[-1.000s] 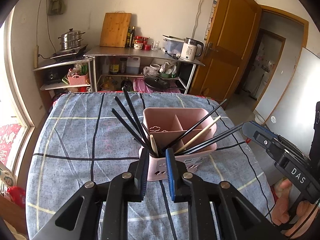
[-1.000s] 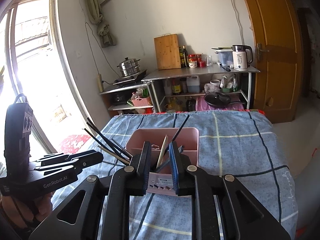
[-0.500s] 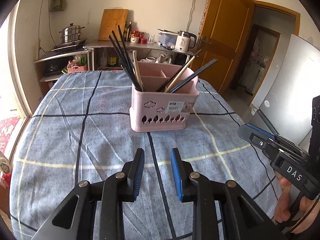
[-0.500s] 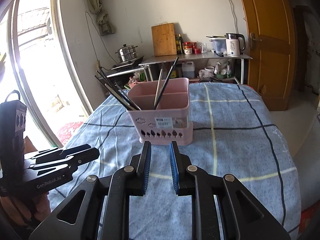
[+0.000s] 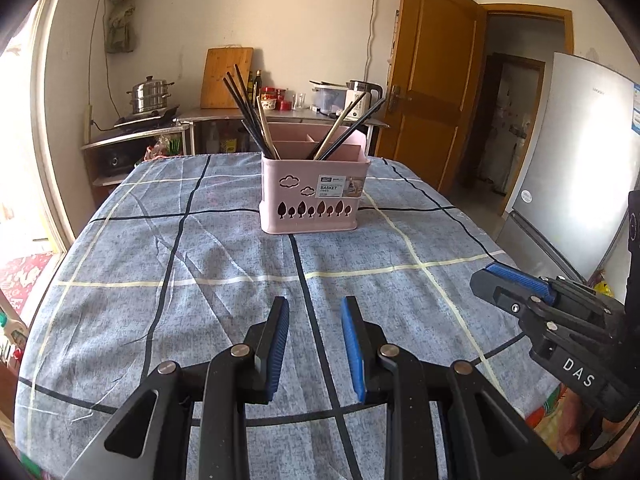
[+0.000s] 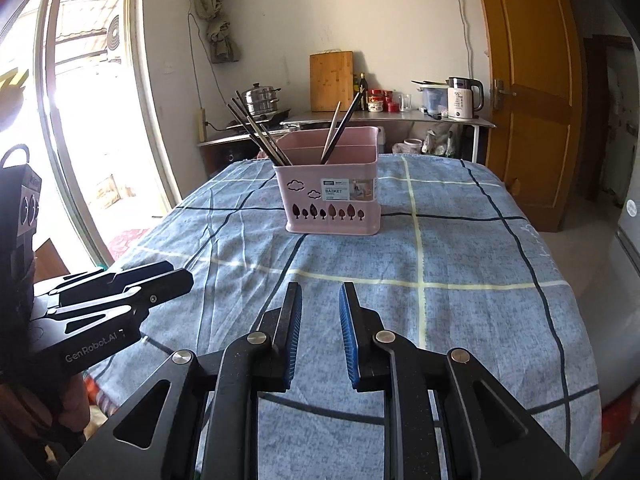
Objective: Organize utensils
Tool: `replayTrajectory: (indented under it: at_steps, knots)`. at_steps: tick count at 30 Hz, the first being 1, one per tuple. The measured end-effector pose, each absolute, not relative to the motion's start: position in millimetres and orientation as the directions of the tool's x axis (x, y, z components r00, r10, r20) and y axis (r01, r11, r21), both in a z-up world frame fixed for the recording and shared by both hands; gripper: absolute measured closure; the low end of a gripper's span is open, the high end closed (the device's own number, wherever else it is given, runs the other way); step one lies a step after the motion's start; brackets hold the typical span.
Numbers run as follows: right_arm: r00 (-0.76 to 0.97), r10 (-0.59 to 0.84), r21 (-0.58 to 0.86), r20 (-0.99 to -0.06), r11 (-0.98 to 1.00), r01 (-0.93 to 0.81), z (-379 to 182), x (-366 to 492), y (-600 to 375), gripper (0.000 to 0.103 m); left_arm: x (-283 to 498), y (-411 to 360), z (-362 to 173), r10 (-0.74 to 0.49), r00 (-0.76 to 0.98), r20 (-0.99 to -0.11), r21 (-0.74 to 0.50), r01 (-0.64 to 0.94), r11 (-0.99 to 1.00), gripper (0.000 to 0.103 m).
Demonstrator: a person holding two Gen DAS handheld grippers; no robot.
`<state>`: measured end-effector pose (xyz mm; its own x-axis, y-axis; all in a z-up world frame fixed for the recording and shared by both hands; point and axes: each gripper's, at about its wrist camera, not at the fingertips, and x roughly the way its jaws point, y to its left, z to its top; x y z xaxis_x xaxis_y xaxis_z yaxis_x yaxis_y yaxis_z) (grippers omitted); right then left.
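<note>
A pink utensil basket (image 5: 314, 192) stands upright mid-table on the blue checked cloth; it also shows in the right wrist view (image 6: 332, 196). Black chopsticks (image 5: 248, 112) lean out of its left compartment, and black and wooden chopsticks (image 5: 344, 128) lean out of its right one. My left gripper (image 5: 314, 312) is open and empty, low over the cloth well short of the basket. My right gripper (image 6: 320, 300) is open and empty, also well back from the basket. Each gripper shows at the edge of the other's view: the right one (image 5: 516, 284), the left one (image 6: 132, 284).
The table cloth (image 5: 200, 272) reaches the near edge. Behind the table stand a metal shelf with a kettle (image 6: 464, 98), a cutting board (image 5: 226, 78) and a steamer pot (image 5: 150, 96). A wooden door (image 5: 432, 92) and fridge (image 5: 576, 152) are right, a window (image 6: 80, 120) left.
Both grippers have pulled back from right at the basket to the near side of the table. Both have opened a little wider. The basket and chopsticks have stayed put.
</note>
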<state>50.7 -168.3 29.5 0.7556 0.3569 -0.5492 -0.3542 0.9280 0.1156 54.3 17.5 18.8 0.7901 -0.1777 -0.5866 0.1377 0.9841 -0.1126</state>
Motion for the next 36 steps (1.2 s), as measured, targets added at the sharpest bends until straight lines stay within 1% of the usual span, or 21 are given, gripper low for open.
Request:
replayTrajectory:
  at_steps: [4,13,36]
  knots:
    - [0.768,0.348,0.093,-0.538,0.93,-0.356,18,36,-168,0.079,42,17,9,-0.194,0.802,-0.565,-0.124,0.15,0.981,0.076]
    - [0.797,0.323,0.094,-0.51,0.942,-0.321,7,29,-177,0.079,35,20,-10,-0.171,0.821,-0.545,-0.114,0.129,0.985,0.076]
    - [0.809,0.31,0.069,-0.499,0.945,-0.32,8,18,-172,0.079,23,17,-8,-0.154,0.843,-0.515,-0.106,0.116,0.988,0.076]
